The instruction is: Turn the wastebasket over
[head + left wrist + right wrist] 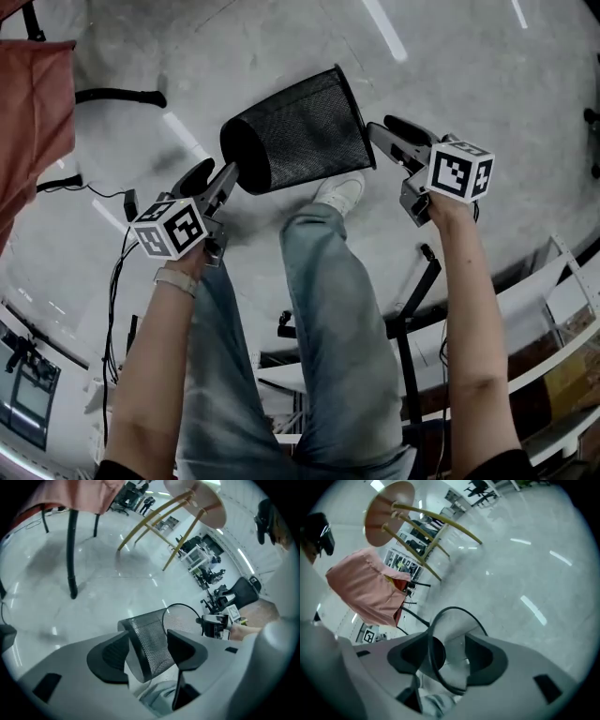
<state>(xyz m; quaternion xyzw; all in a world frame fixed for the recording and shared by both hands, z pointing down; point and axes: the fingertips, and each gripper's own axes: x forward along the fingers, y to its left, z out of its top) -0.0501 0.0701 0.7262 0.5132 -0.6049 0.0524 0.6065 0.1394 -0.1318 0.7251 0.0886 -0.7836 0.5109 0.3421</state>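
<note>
Sideways, tapered black mesh wastebasket (300,127), left gripper (216,175) jaws wide at base, right gripper (384,131) jaws wide at rim

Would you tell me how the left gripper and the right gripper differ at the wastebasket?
The left gripper straddles the wastebasket's closed base, the right gripper its open rim. In the head view the left gripper sits lower in frame than the right gripper. Both have jaws apart, not pinching.

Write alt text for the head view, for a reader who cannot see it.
A black mesh wastebasket is tipped sideways between two handheld grippers, the left gripper at its base, the right gripper at its open rim. The person's forearms, jeans and a white shoe show below.
</note>
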